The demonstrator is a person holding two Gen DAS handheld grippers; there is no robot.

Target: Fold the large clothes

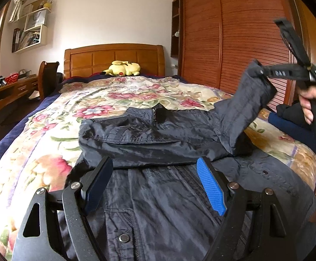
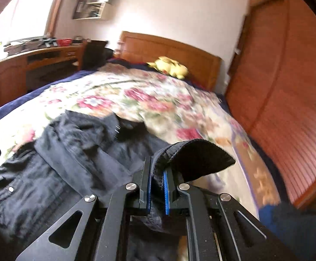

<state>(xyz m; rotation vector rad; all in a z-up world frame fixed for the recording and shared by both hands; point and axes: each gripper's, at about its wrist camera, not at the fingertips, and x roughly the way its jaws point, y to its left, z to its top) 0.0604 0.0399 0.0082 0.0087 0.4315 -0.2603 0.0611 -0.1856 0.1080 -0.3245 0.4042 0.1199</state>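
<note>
Folding stage: partway, by judgement
Left sleeve: laid across jacket (image 1: 158, 134) chest on bed (image 1: 49, 152)
Left gripper (image 1: 155, 187): spread, empty, above hem
Right sleeve (image 1: 244, 108): lifted, unfolded
Right gripper (image 2: 157, 180): pinching cuff (image 2: 192, 158)
Remaining: sleeve in, body fold

We could read only one marking: pale digits that looked like "048" on the black side of the right tool (image 1: 258, 72), seen from the left wrist view. The books on the wall shelf (image 1: 30, 34) were too small and blurred for us to read, and the right wrist view gave us nothing legible.
</note>
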